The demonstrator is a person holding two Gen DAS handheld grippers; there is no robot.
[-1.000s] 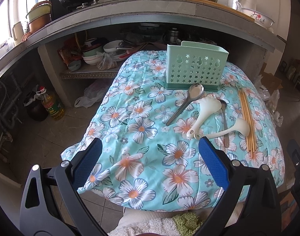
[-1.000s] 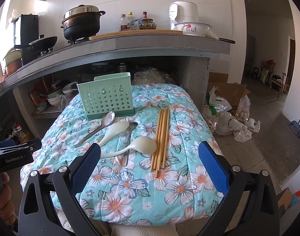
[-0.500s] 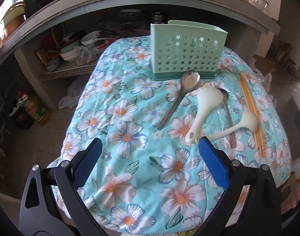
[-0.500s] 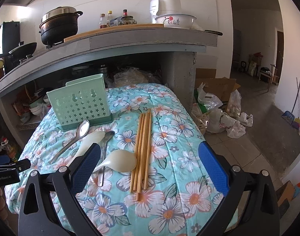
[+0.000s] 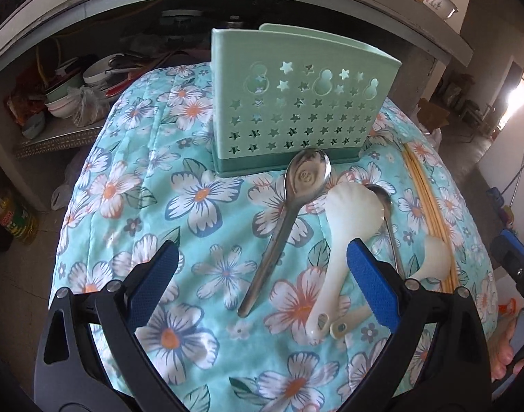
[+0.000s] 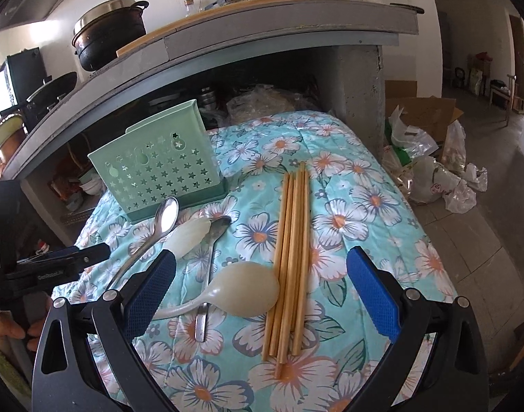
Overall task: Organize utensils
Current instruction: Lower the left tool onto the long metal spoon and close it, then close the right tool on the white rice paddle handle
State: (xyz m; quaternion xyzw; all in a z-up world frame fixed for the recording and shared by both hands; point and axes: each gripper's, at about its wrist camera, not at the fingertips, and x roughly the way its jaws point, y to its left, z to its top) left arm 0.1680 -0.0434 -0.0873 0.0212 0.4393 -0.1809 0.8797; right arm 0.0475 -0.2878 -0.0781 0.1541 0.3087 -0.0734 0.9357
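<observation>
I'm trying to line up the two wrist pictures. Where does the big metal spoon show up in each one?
Left wrist view: the big metal spoon lies centre, bowl near the holder, handle running down-left toward the camera.
Right wrist view: the same spoon lies left of centre, bowl uppermost, handle running down-left.
Shared landmark: the green star-cut utensil holder, standing just behind the spoon's bowl in both.

Floral quilted surface [image 6: 358,171] carries a green holder [image 6: 159,168], steel spoons [image 5: 289,219], white ladles [image 6: 241,292] and chopsticks [image 6: 293,257] lying flat.
</observation>
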